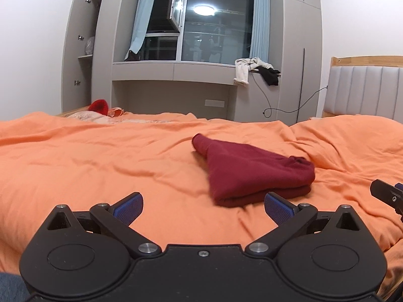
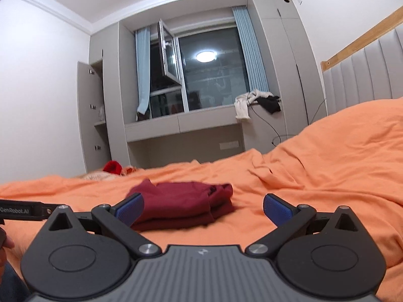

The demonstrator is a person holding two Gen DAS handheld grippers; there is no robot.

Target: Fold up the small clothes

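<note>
A dark red garment lies folded into a compact bundle on the orange duvet that covers the bed, roughly in the middle of the bedding and well clear of its edges. In the left wrist view its layers stack at the near edge, while one narrower end tapers away toward the window. In the right wrist view the same garment sits just ahead of the tongs, with a bunched edge at its right side.

The left tongs hover above the duvet with the jaws spread wide and nothing between the blue pads; the garment lies just beyond and right of centre, its near edge close to the right-hand pad. The right tongs are likewise spread wide and empty, and their left blue pad overlaps the garment's near left corner in the picture; whether it touches the cloth cannot be told. Part of the right tool shows at the right edge of the left view, apart from the garment.

Farther back, a bright red item rests near the far side of the bed beside pale peach fabric. Beyond it stand a grey cupboard with an open door, a dark window with blue curtains, and a ledge carrying white and black clothes. A padded headboard stands to the right.
</note>
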